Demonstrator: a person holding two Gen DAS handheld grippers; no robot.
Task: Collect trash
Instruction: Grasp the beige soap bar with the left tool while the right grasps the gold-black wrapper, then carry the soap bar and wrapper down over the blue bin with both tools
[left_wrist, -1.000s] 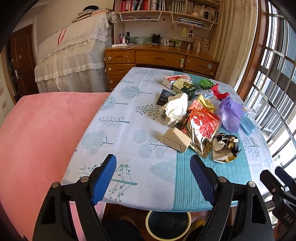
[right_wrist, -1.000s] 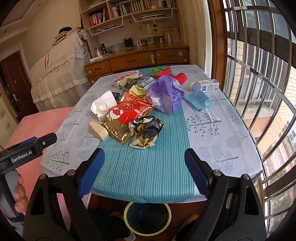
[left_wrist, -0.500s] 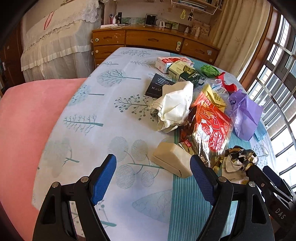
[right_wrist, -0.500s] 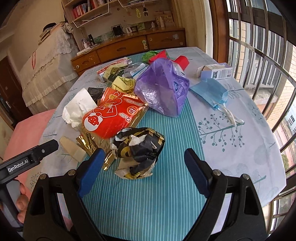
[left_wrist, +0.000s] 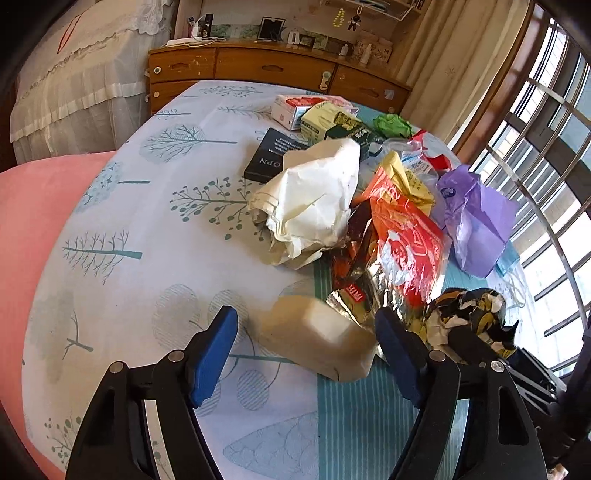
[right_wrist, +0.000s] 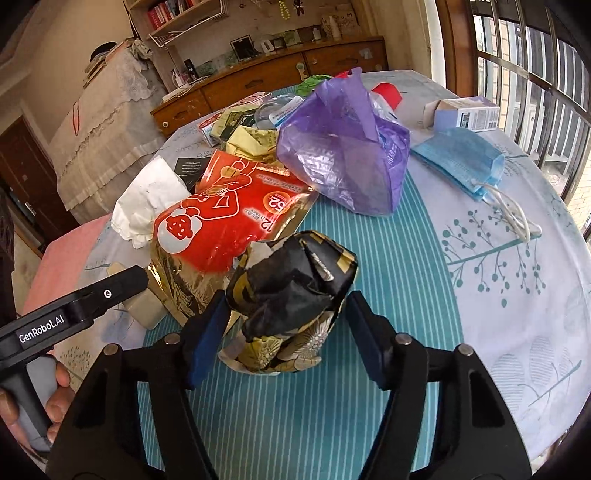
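Note:
A pile of trash lies on the table (left_wrist: 147, 229) with the tree-print cloth. A beige box (left_wrist: 317, 339) lies between the blue pads of my left gripper (left_wrist: 306, 350). Its jaws are closing, with a gap still showing on the left side. In the right wrist view a crumpled black-and-gold wrapper (right_wrist: 291, 291) stands on the teal stripe between the pads of my right gripper (right_wrist: 286, 321). Those jaws are closing and the pads are just at the wrapper's sides. The same wrapper (left_wrist: 469, 314) shows at the right of the left wrist view.
Behind lie a red snack bag (right_wrist: 229, 221), crumpled white paper (left_wrist: 314, 206), a purple plastic bag (right_wrist: 343, 147), a blue face mask (right_wrist: 461, 162), a small carton (right_wrist: 465, 114) and a black box (left_wrist: 273, 155). A pink cushion (left_wrist: 33, 221) borders the table's left; wooden drawers (left_wrist: 273, 66) stand beyond.
Both grippers have come forward and down over the table. The left now straddles the beige box, the right straddles the black-and-gold wrapper, and the right jaws have narrowed markedly.

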